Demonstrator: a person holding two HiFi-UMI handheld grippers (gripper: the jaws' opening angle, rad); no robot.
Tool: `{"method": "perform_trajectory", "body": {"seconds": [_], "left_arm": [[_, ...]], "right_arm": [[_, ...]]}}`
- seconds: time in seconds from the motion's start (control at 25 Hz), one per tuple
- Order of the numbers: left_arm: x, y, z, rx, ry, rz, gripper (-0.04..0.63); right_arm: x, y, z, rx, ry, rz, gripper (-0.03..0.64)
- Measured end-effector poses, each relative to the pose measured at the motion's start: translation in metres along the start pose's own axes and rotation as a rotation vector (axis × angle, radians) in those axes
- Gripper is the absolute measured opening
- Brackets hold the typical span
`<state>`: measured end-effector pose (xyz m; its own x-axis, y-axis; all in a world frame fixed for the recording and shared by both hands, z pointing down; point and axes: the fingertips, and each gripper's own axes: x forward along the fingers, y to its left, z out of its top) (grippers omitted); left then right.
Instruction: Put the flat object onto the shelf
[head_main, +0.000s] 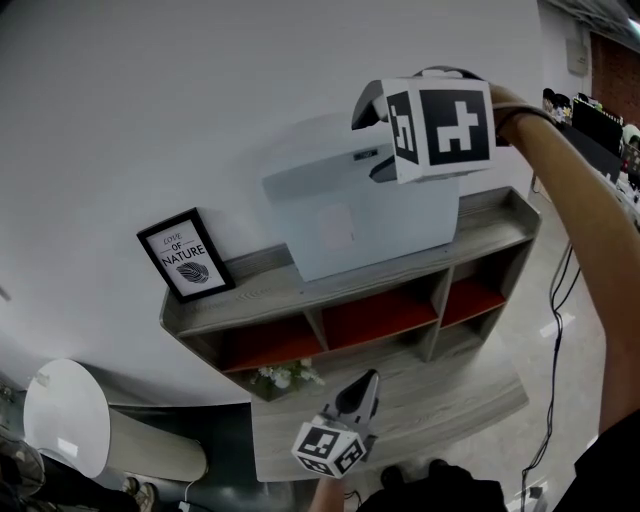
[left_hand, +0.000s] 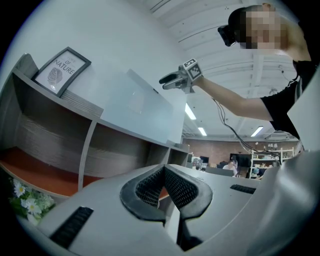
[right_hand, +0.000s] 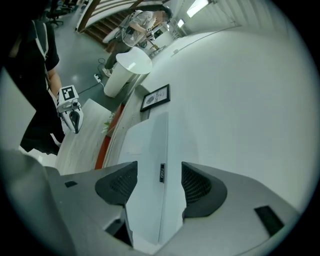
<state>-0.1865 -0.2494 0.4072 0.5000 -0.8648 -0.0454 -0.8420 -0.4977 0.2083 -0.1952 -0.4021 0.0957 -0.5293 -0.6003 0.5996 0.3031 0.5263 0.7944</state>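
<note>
The flat object (head_main: 350, 215) is a pale grey slab that stands on edge on the top of the grey shelf (head_main: 250, 300) and leans back against the white wall. My right gripper (head_main: 385, 160) is at its upper edge, and in the right gripper view the slab (right_hand: 150, 145) fills the space between the two pads of that gripper (right_hand: 160, 182), which is shut on it. My left gripper (head_main: 362, 392) hangs low in front of the shelf, shut with nothing in it (left_hand: 162, 187). From the left gripper view the slab (left_hand: 140, 110) and the right gripper (left_hand: 170, 80) show above.
A framed print (head_main: 185, 255) stands at the shelf top's left end. The shelf has red-backed compartments below. White flowers (head_main: 285, 377) lie on a low wooden table (head_main: 430, 400) in front. A round white table (head_main: 65, 415) is at the lower left. Cables trail on the floor to the right.
</note>
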Motion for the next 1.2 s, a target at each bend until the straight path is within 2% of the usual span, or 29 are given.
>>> {"method": "perform_trajectory", "body": {"seconds": [0.28, 0.4, 0.56, 0.96, 1.2], "left_arm": [[0.000, 0.001, -0.007, -0.005, 0.007, -0.004, 0.013], [0.001, 0.002, -0.010, -0.009, 0.012, -0.007, 0.014], [0.002, 0.000, -0.012, -0.011, 0.014, -0.014, 0.013], [0.000, -0.001, -0.016, -0.013, 0.023, -0.013, 0.012], [-0.005, -0.005, -0.024, -0.018, 0.035, -0.007, 0.012]], "right_arm": [[-0.014, 0.047, 0.015, -0.040, -0.088, -0.011, 0.272], [-0.015, 0.070, 0.020, -0.054, -0.124, -0.026, 0.220], [-0.006, 0.108, 0.021, -0.031, -0.167, -0.018, 0.183], [0.050, 0.218, 0.006, 0.121, -0.208, 0.062, 0.112], [0.076, 0.274, 0.003, 0.269, -0.258, 0.084, 0.056]]}}
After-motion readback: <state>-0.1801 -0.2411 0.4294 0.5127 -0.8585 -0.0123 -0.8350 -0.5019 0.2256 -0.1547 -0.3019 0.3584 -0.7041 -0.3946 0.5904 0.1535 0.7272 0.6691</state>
